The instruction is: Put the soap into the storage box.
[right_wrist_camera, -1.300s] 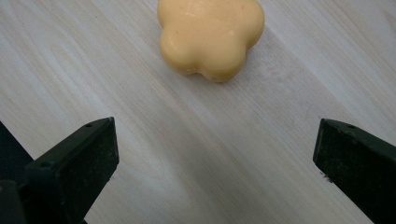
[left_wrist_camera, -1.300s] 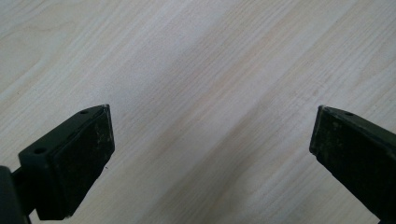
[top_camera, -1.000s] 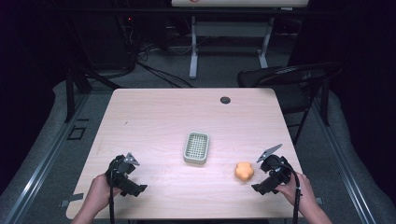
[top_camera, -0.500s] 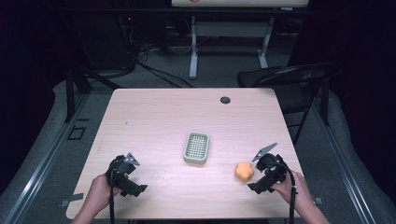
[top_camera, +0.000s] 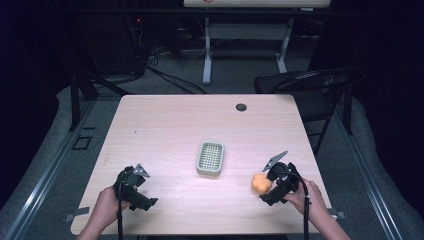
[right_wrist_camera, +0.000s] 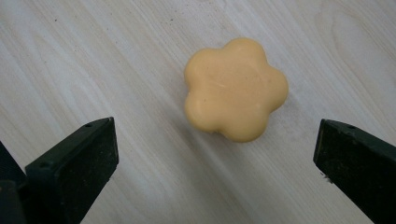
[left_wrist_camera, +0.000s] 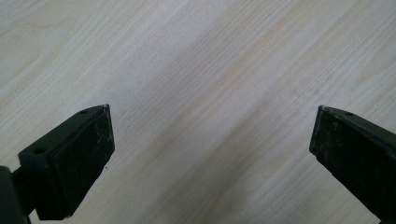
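The right tongs (right_wrist_camera: 215, 172) stand open, jaws wide apart, just below the orange flower-shaped soap (right_wrist_camera: 235, 88) at frame centre. The soap lies on the table (right_wrist_camera: 70, 56), untouched. The left tongs (left_wrist_camera: 210, 158) stand open over bare wood.

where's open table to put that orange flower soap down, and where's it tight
Bare wood runs across the far half of the table, between the green tray and the small black cap. The stretch between the tray and the left gripper is free too. Tightest is the near right, where the right gripper crowds the soap.
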Demonstrator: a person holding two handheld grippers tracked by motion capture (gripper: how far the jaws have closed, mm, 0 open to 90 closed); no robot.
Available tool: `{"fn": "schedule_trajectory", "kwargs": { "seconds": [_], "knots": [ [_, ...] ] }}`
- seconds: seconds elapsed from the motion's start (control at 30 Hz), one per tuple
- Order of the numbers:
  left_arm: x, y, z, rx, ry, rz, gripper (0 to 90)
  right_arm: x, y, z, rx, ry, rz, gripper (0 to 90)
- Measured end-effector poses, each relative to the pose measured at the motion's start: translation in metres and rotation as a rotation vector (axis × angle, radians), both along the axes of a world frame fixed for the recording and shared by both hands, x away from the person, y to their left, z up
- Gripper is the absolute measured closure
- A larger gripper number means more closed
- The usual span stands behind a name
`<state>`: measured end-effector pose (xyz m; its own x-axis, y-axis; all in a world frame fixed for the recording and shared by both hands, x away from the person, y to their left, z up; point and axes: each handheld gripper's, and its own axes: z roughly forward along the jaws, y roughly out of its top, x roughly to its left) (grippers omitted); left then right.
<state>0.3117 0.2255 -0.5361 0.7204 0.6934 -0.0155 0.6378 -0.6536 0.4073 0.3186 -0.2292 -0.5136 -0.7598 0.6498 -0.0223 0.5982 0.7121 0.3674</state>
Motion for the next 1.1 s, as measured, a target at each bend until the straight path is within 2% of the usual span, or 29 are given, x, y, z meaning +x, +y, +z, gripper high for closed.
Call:
{"fn": "schedule_trajectory", "kwargs": {
  "seconds": [0.07,0.2,0.23,0.3,0.5,0.63,0.67,0.77,0.87,1.0,1.1],
  "knots": [
    [0.000,0.000,0.000,0.000,0.000,0.000,0.1,0.002,0.002,0.000,-0.013,0.002,0.009,0.0],
    [0.000,0.000,0.000,0.001,-0.001,-0.002,0.1,0.004,0.007,-0.004,0.007,0.002,0.009,0.0],
    [0.000,0.000,0.000,0.002,0.000,0.000,0.1,0.005,0.007,-0.003,-0.015,0.001,0.018,0.0],
    [0.000,0.000,0.000,0.001,0.000,0.001,0.1,0.006,0.010,-0.005,-0.027,0.004,0.020,0.0],
    [0.000,0.000,0.000,0.001,0.000,0.002,0.1,0.010,0.014,-0.012,-0.012,0.016,-0.003,0.0],
    [0.000,0.000,0.000,0.002,0.000,0.001,0.1,0.018,0.018,-0.017,-0.052,0.020,-0.008,2.1],
    [0.000,0.000,0.000,0.002,-0.001,0.000,0.1,0.019,0.019,-0.018,-0.045,0.024,-0.014,2.3],
    [0.000,0.001,0.000,0.000,-0.001,0.002,0.1,0.022,0.021,-0.020,-0.068,0.020,-0.014,3.0],
    [-0.001,0.001,0.000,-0.002,-0.002,0.003,0.1,0.025,0.024,-0.022,-0.077,0.019,-0.030,7.2],
    [-0.001,0.001,0.000,-0.002,-0.001,0.001,0.1,0.027,0.025,-0.026,-0.058,0.025,-0.043,12.5],
    [0.000,0.001,0.000,0.000,-0.001,0.002,0.1,0.027,0.025,-0.026,-0.078,0.029,-0.039,15.0]
  ]
}}
